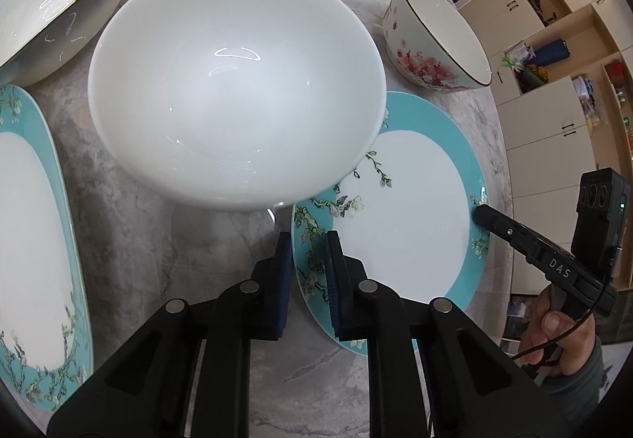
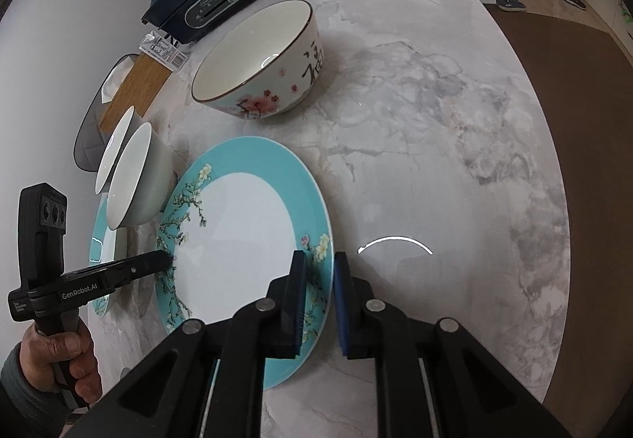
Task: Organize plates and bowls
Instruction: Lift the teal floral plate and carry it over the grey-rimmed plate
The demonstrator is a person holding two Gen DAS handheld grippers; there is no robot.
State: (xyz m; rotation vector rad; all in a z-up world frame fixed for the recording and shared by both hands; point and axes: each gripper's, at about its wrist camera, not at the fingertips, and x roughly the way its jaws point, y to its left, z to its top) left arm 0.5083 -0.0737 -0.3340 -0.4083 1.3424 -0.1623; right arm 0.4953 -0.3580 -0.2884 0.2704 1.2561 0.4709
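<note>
Plates and bowls sit on a marbled grey counter (image 2: 415, 101). Nearest the cameras lies a teal-rimmed plate (image 1: 403, 200), clamped on opposite sides: the left tongs (image 1: 306, 279) pinch its rim at 9 o'clock, the right tongs (image 2: 318, 295) pinch it at 3 o'clock, both closed on the edge. A plain white bowl (image 1: 237, 90) stands at the plate's 11 o'clock, overlapping its rim in the left wrist view. At 1 o'clock stands a smaller blossom-painted bowl (image 1: 431, 38). A second teal plate (image 1: 35, 220) lies at far 9 o'clock.
</note>
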